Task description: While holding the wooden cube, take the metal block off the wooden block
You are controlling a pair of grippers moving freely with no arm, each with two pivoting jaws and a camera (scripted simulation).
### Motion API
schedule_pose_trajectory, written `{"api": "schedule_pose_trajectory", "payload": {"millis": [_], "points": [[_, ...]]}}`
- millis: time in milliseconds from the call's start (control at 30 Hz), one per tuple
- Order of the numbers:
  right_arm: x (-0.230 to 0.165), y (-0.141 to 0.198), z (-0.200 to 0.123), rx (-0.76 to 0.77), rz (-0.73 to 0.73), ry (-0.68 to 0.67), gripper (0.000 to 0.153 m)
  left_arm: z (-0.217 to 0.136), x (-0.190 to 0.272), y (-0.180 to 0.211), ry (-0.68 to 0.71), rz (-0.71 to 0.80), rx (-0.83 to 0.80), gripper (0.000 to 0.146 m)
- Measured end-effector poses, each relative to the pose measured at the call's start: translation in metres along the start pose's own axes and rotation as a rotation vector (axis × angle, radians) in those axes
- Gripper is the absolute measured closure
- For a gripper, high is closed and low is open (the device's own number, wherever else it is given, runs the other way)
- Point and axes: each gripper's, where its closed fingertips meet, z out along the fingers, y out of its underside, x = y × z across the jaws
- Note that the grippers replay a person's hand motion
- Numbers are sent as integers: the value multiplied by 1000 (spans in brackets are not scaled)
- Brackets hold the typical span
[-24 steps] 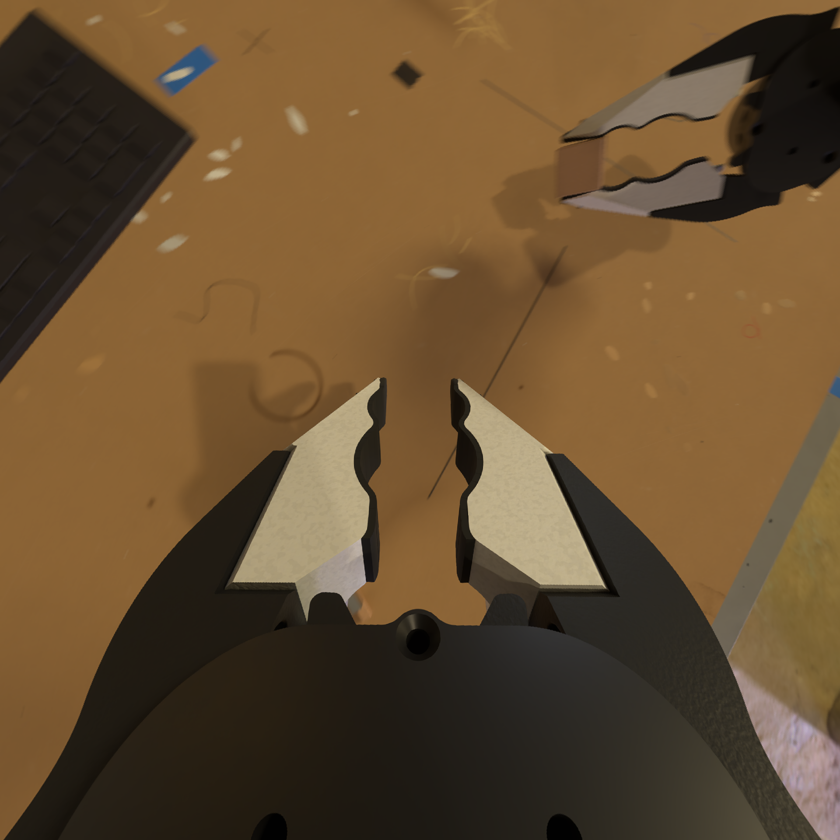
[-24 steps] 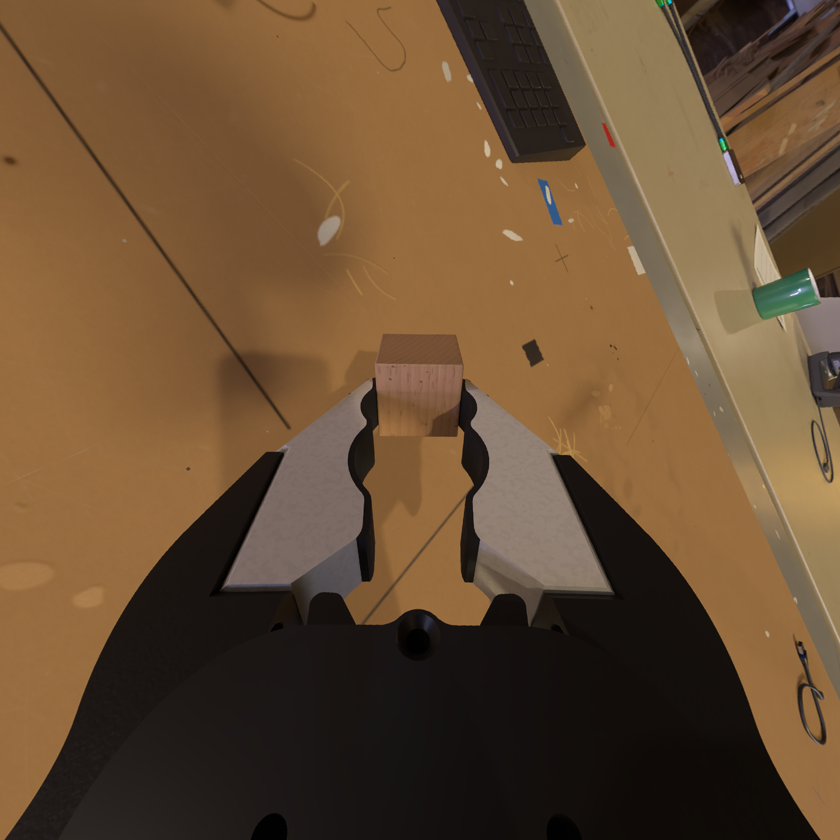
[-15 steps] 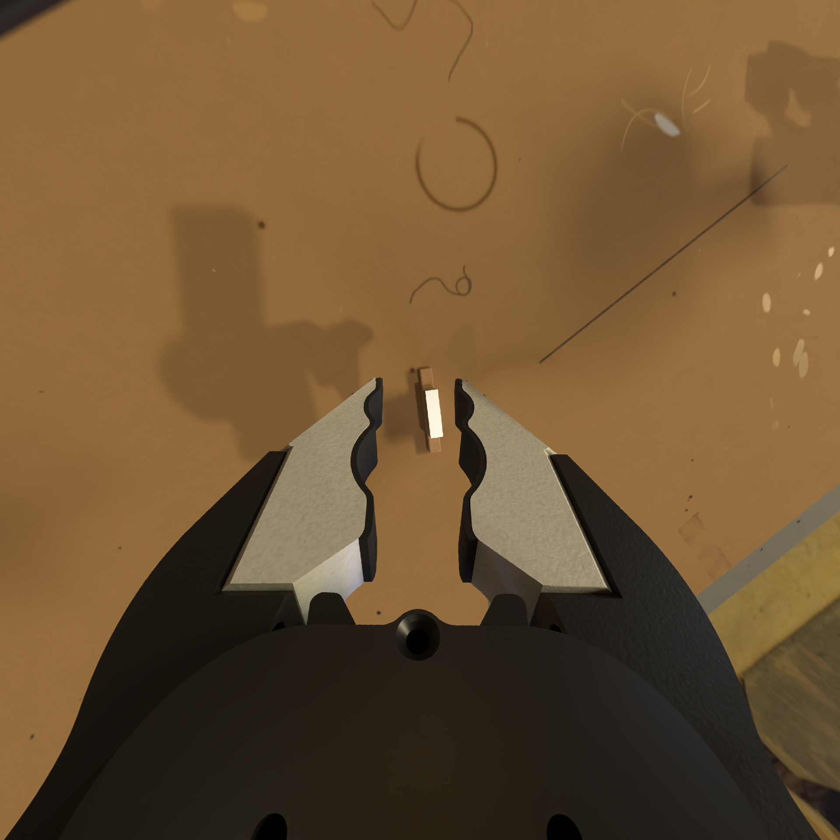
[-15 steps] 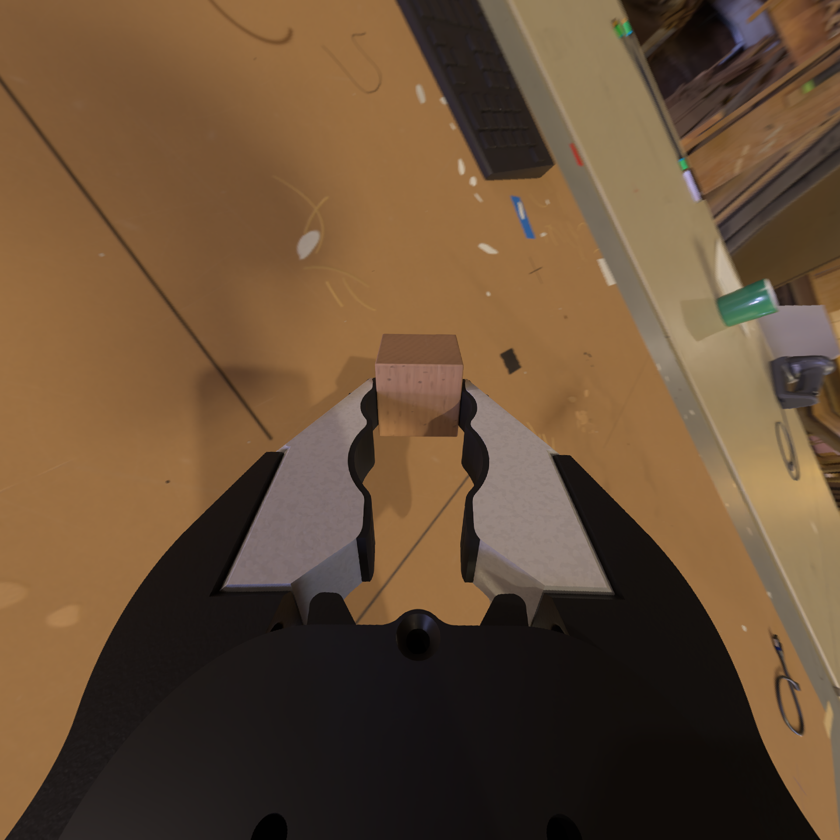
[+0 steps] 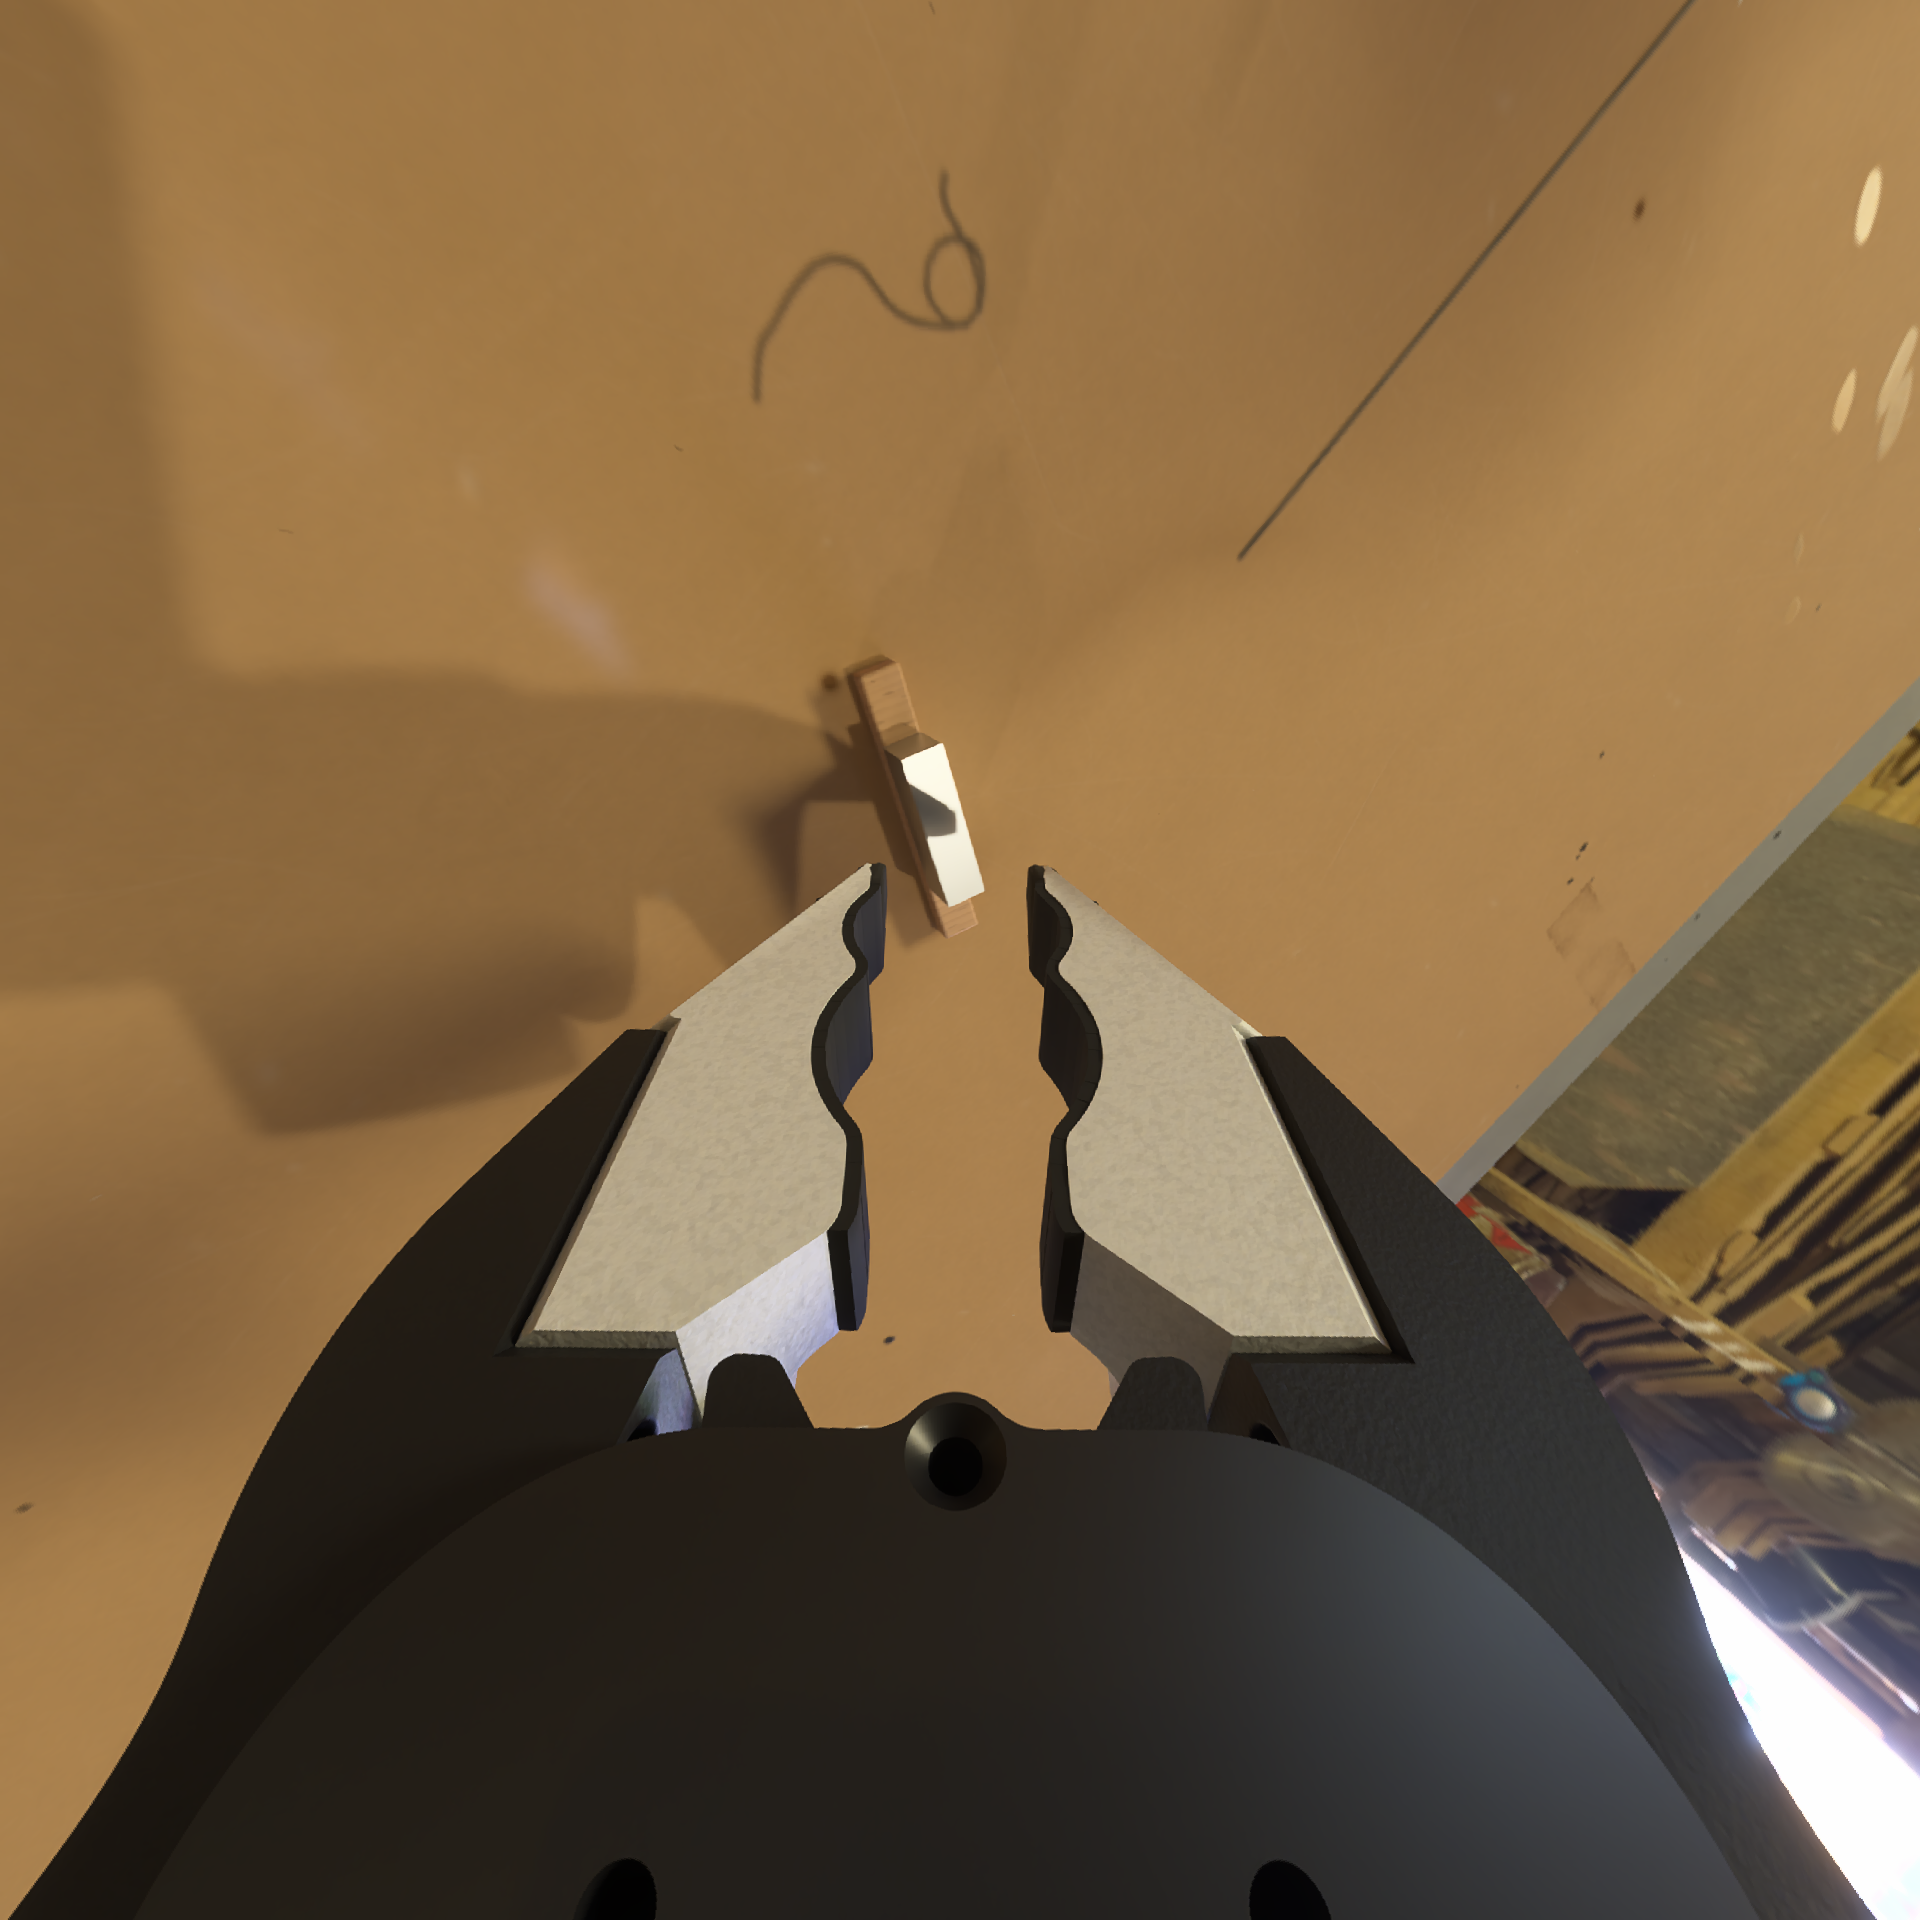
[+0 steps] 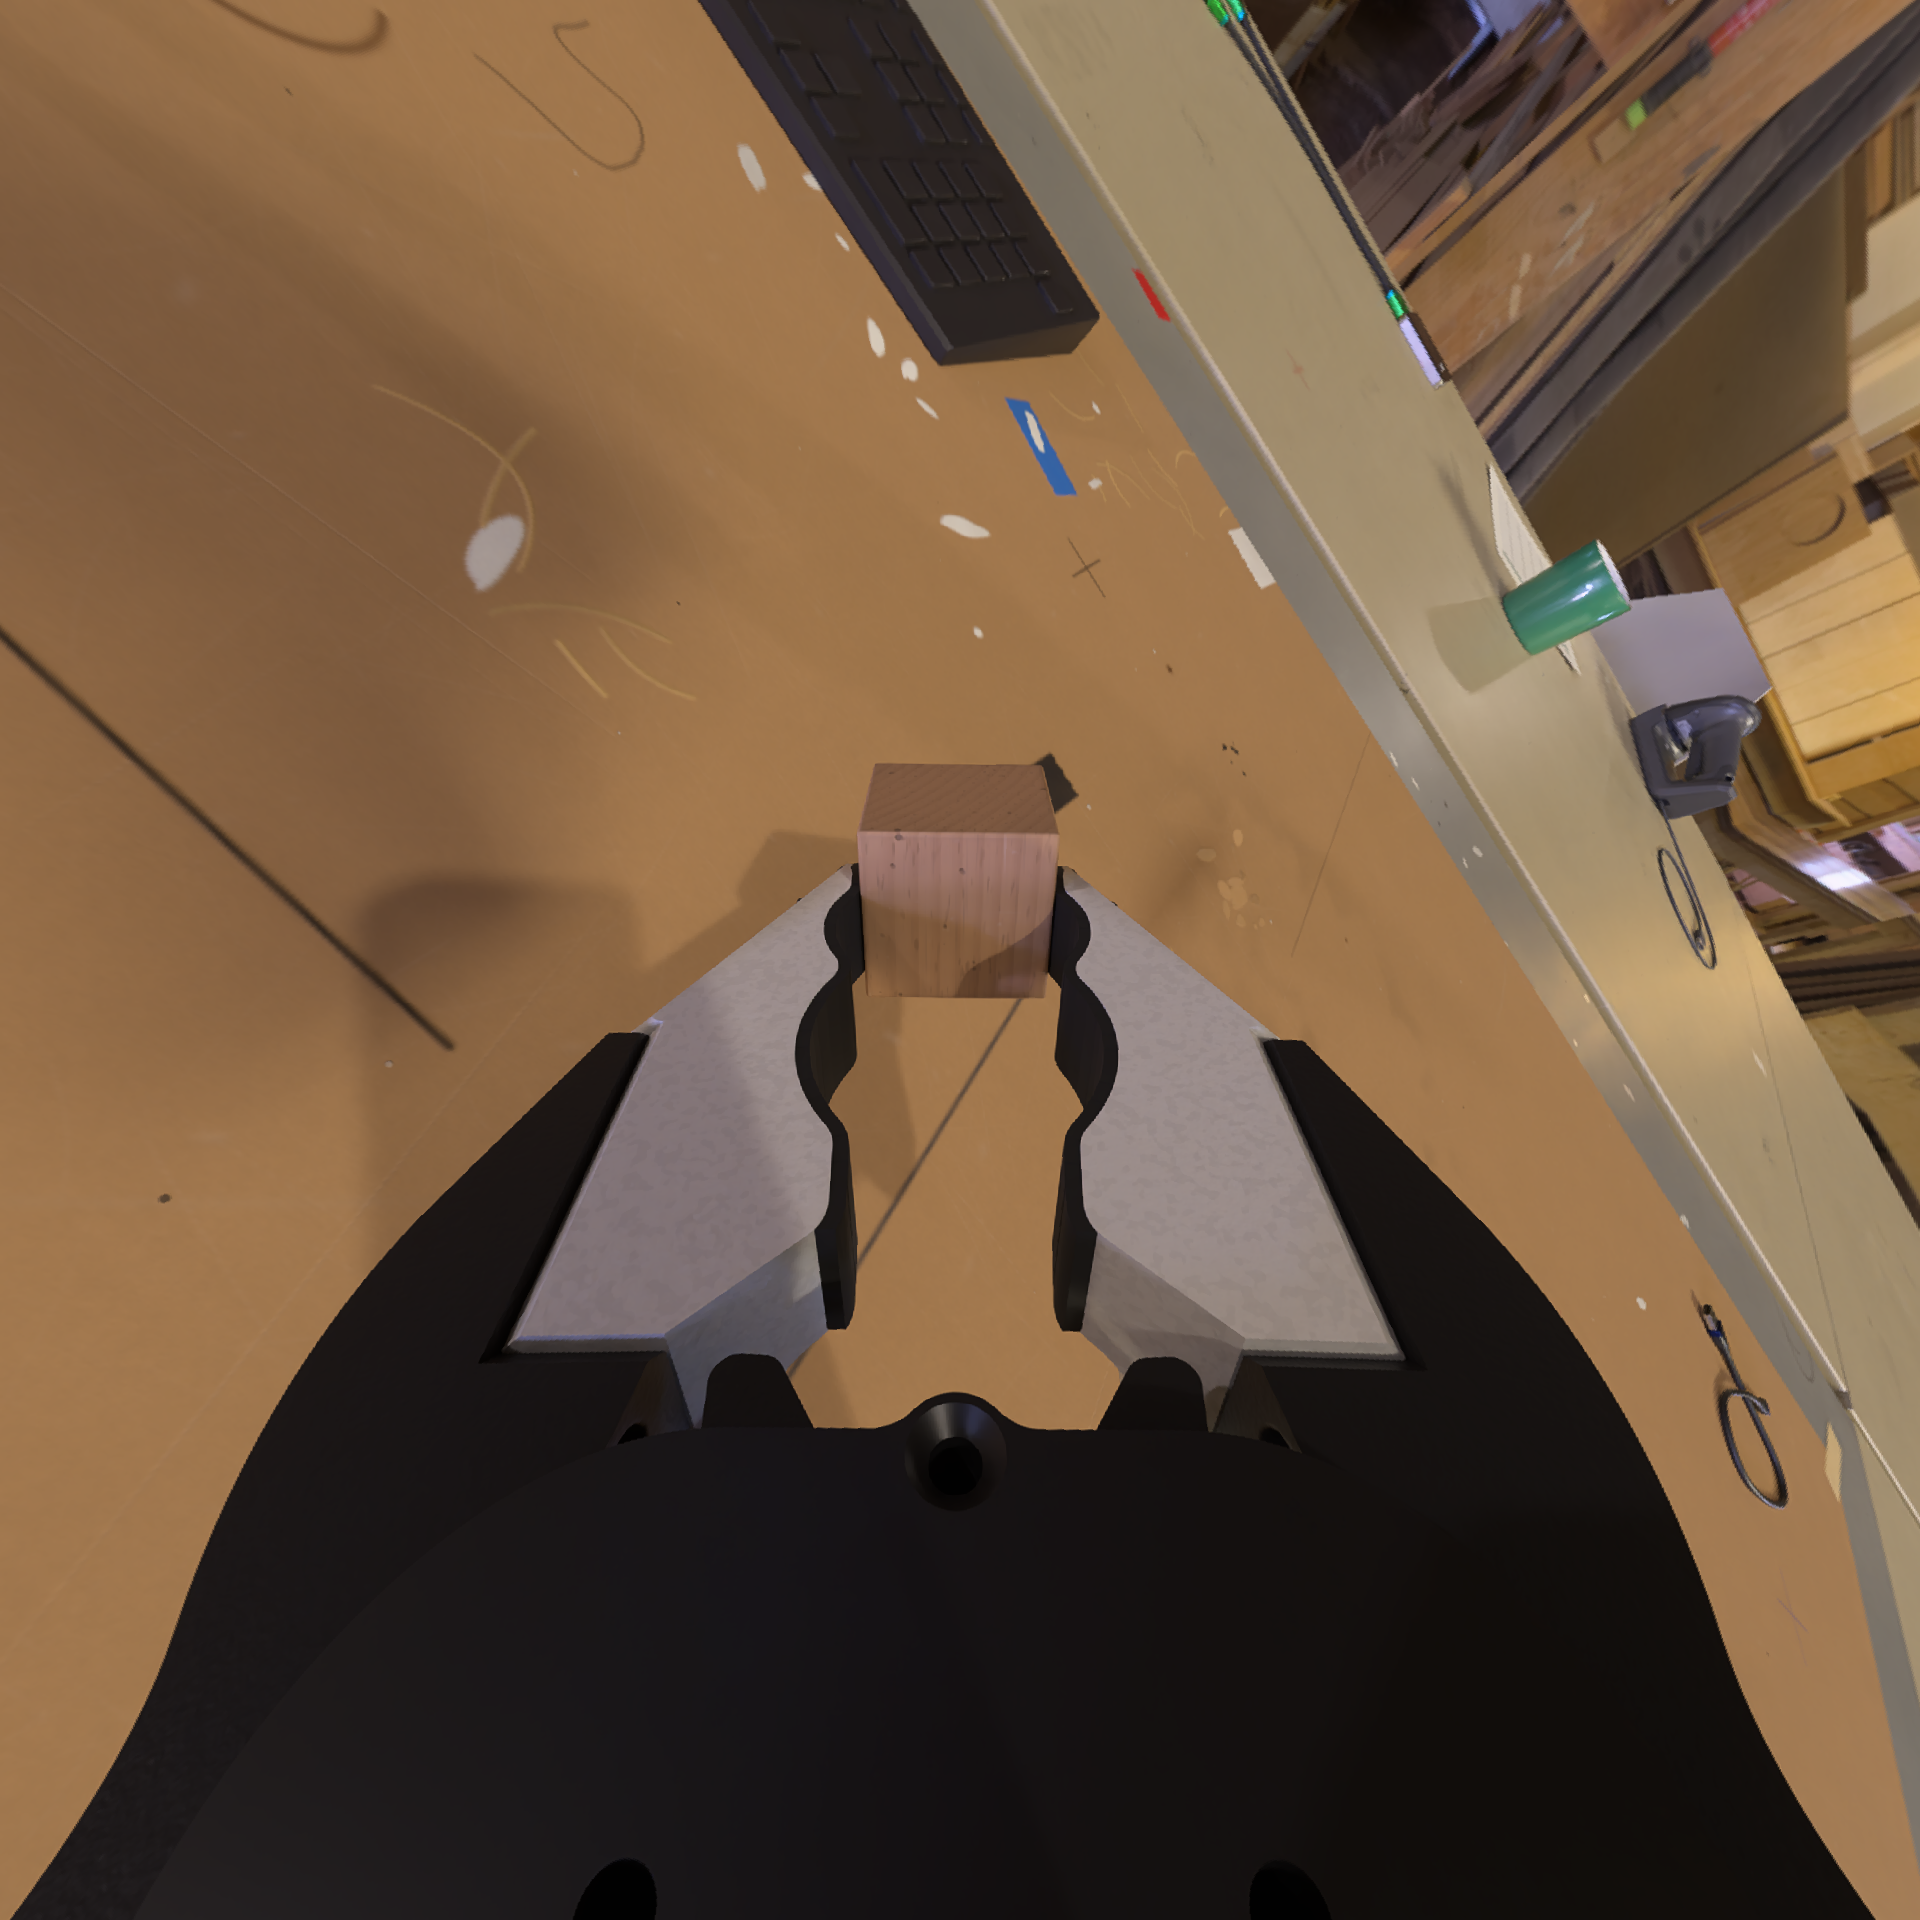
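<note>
Right tongs: my right gripper [image 6: 956, 883] is clamped on the wooden cube [image 6: 956, 883], one fingertip pressed to each side face, with the cube held clear above the table [image 6: 312, 727].

Wooden cube: light wood, top face a little darker, sitting right at the tips (none of it reaches back into the wavy hollows of the fingers).

Left tongs: my left gripper [image 5: 956, 883] has its fingers apart with nothing between them, pointing down at the brown table.

Metal block: the metal block [image 5: 940, 821] is pale and shiny, lying on top of the wooden block [image 5: 883, 696], just ahead of my left fingertips and slightly toward the left finger.

Wooden block: a thin, long slab lying on the table, sticking out past the metal block at both ends (its near end lies close beside my left finger's tip; I cannot tell whether they touch).

Table marks: a dark squiggle [image 5: 883, 291] lies beyond the stack, and a thin dark line [image 5: 1455, 291] runs off to the upper right.

Beyond my right tongs: a black keyboard [image 6: 914, 177], a blue strip [image 6: 1039, 447] and a green cup [image 6: 1564, 597] on the beige ledge [image 6: 1299, 364].
</note>
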Motion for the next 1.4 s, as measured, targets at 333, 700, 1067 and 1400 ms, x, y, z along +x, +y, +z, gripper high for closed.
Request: {"api": "schedule_pose_trajectory", "payload": {"millis": [333, 700, 1067, 1400], "points": [[1, 10, 6, -42, 6, 0, 118, 21, -4, 8, -43, -57, -122, 125], [-9, 14, 7, -69, -26, -43, 118, 25, -3, 7, -157, -219, -199, 123], [-10, 14, 2, -65, -44, -53, 118, 29, -1, 9, -205, -319, -216, 137], [-12, 15, 1, -69, -51, -66, 118, 21, -10, 13, -151, -326, -165, 137]]}}
